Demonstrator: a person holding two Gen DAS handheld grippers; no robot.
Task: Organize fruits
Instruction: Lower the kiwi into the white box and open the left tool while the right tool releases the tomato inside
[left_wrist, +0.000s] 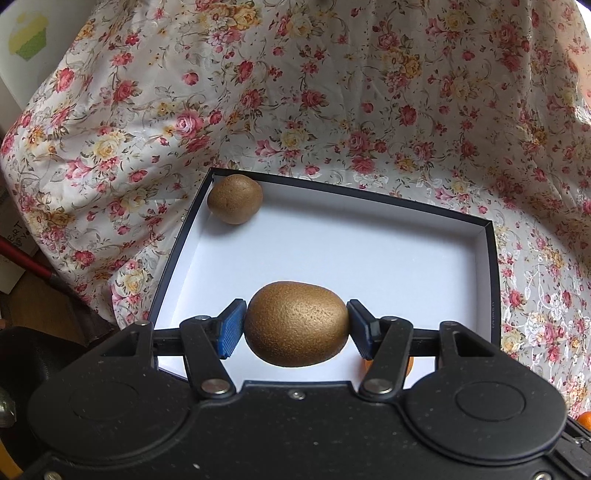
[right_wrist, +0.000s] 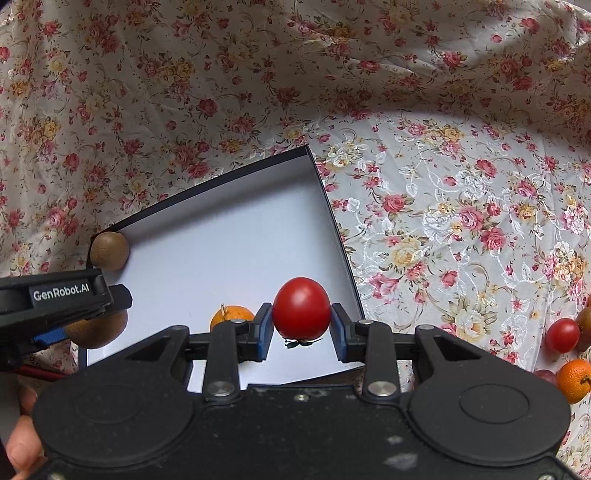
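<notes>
- A brown kiwi (left_wrist: 297, 324) is gripped between the blue pads (left_wrist: 231, 328) of the left tool (left_wrist: 295, 326), which is closed on it from both sides and held over the near part of the box (left_wrist: 493, 288).
- A second kiwi (left_wrist: 235, 198) lies ahead and to the left of the left tool, in the far left corner of the box, against its dark rim.
- A red tomato (right_wrist: 301, 308) is clamped in the right tool (right_wrist: 301, 325), stem end down, above the white box floor near the box's right wall.
- An orange (right_wrist: 232, 316) sits in the box just left of the right tool, partly hidden by its finger.
- To the right of the right tool, well apart from the box, a small tomato (right_wrist: 562, 335) and another orange (right_wrist: 574, 380) lie on the flowered cloth (right_wrist: 443, 221).
</notes>
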